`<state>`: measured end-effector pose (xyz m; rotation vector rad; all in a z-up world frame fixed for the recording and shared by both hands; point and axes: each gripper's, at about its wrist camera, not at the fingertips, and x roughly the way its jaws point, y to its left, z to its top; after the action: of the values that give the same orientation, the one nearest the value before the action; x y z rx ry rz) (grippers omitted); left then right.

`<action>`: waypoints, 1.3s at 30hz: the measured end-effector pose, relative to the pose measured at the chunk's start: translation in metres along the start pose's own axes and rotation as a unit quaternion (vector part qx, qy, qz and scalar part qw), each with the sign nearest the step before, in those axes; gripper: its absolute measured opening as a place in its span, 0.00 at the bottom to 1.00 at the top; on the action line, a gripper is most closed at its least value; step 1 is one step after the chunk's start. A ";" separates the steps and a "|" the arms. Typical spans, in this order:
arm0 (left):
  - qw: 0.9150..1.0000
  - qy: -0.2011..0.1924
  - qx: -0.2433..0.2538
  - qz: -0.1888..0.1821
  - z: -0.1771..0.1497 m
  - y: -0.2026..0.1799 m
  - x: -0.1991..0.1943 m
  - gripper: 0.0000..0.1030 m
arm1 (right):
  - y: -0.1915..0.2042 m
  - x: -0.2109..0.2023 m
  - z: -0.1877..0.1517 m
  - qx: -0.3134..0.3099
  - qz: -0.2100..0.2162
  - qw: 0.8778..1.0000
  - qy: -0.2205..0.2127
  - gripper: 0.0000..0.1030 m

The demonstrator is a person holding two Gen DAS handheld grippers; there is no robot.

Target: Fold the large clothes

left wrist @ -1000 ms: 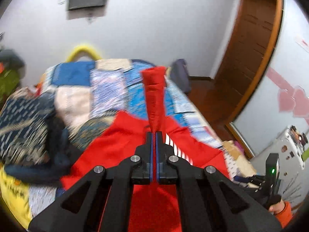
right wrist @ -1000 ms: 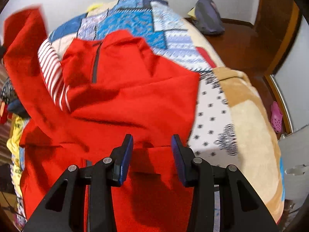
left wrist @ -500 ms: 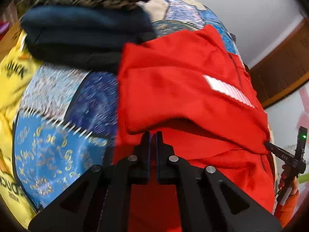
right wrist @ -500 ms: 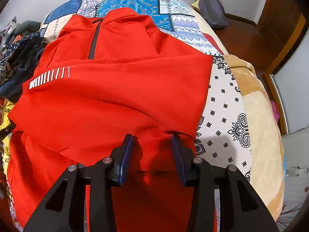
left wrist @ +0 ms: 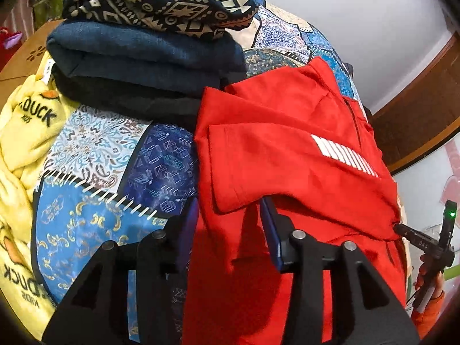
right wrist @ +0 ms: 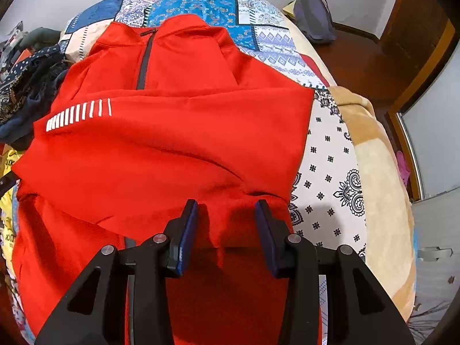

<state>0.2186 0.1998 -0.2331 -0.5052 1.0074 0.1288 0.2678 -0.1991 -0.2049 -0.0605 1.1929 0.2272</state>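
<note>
You work over a bed covered by a blue-and-white patchwork quilt (right wrist: 207,5), with a tan plush blanket (right wrist: 379,172) along its right edge. The large red fleece pullover with a dark zip (right wrist: 172,143) lies flat across the middle of the bed, collar toward the far edge, and one sleeve marked with white stripes (left wrist: 342,155) is folded across its chest. Beside it, toward the bed's left edge, sits a stack of folded dark blue garments (left wrist: 143,66) topped by a navy cloth with a cream geometric print (left wrist: 161,3). A yellow fleece printed with "DUCK" (left wrist: 26,132) lies crumpled at the near left corner.

Your left hand-held gripper (left wrist: 230,224) is opening its jaws; the sleeve's cuff end lies loose between them, the pads off the cloth. Your right hand-held gripper (right wrist: 227,224) hangs spread over the pullover's lower part, gripping nothing.
</note>
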 end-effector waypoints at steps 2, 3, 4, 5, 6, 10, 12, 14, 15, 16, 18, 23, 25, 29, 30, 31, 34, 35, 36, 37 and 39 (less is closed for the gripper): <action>1.000 -0.006 -0.001 0.000 0.006 -0.001 0.000 0.41 | 0.001 -0.003 0.002 -0.001 0.001 1.000 -0.005 0.36; 1.000 -0.008 -0.001 0.004 0.009 -0.003 0.001 0.41 | 0.002 -0.004 0.003 -0.002 0.001 1.000 -0.007 0.36; 1.000 -0.010 0.000 0.012 0.014 -0.003 0.003 0.41 | 0.003 -0.005 0.004 -0.003 0.001 1.000 -0.009 0.36; 1.000 -0.013 0.001 0.021 0.017 -0.003 0.004 0.41 | 0.004 -0.006 0.005 -0.003 0.001 1.000 -0.009 0.36; 0.999 -0.020 0.002 0.039 0.021 -0.002 0.005 0.41 | 0.004 -0.006 0.005 -0.003 0.001 1.000 -0.010 0.36; 0.987 -0.077 0.003 0.143 0.029 0.003 -0.008 0.41 | 0.004 -0.012 0.007 -0.004 0.001 1.000 -0.019 0.36; 0.988 -0.081 -0.003 0.129 0.032 0.008 -0.018 0.41 | 0.003 -0.015 0.009 -0.003 0.000 1.000 -0.023 0.36; 0.990 -0.078 0.000 0.114 0.034 0.010 -0.025 0.41 | 0.000 -0.018 0.012 -0.003 -0.002 1.000 -0.029 0.36; 0.991 -0.076 0.007 0.111 0.035 0.009 -0.028 0.41 | -0.002 -0.021 0.015 -0.001 -0.003 0.999 -0.034 0.36; 0.991 -0.073 0.018 0.107 0.036 0.006 -0.030 0.41 | -0.004 -0.023 0.018 0.001 -0.003 0.999 -0.039 0.36; 0.992 -0.068 0.041 0.099 0.037 -0.005 -0.032 0.41 | -0.008 -0.029 0.028 0.007 -0.003 0.999 -0.050 0.36; 0.991 -0.063 0.104 0.062 0.045 -0.050 -0.032 0.49 | -0.012 -0.043 0.053 0.005 -0.006 0.997 -0.083 0.36; 0.989 -0.063 0.125 0.045 0.050 -0.069 -0.031 0.50 | -0.011 -0.049 0.064 0.000 -0.011 0.995 -0.100 0.36; 0.988 -0.059 0.142 0.013 0.073 -0.100 -0.021 0.52 | -0.008 -0.053 0.087 -0.012 -0.008 0.992 -0.125 0.36; 0.988 -0.057 0.142 0.001 0.082 -0.108 -0.017 0.53 | -0.006 -0.052 0.095 -0.013 -0.003 0.992 -0.128 0.36; 0.988 -0.056 0.141 -0.005 0.088 -0.113 -0.014 0.54 | -0.005 -0.050 0.100 -0.013 0.001 0.992 -0.129 0.36; 0.988 -0.054 0.146 -0.013 0.109 -0.131 -0.001 0.54 | -0.001 -0.039 0.119 -0.013 0.025 0.992 -0.123 0.37; 0.987 -0.051 0.150 -0.014 0.117 -0.137 0.006 0.54 | 0.000 -0.033 0.126 -0.012 0.032 0.992 -0.118 0.37; 0.987 -0.046 0.152 -0.015 0.123 -0.143 0.014 0.54 | 0.002 -0.026 0.133 -0.010 0.038 0.993 -0.113 0.37; 0.987 -0.042 0.153 -0.015 0.128 -0.146 0.021 0.54 | 0.004 -0.019 0.138 -0.009 0.040 0.993 -0.109 0.37; 0.987 -0.027 0.155 -0.020 0.140 -0.153 0.041 0.55 | 0.007 -0.004 0.150 -0.007 0.043 0.994 -0.100 0.37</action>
<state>0.4001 0.1256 -0.1541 -0.2362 0.9428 -0.0492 0.4016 -0.1678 -0.1453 0.0016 0.9962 0.3110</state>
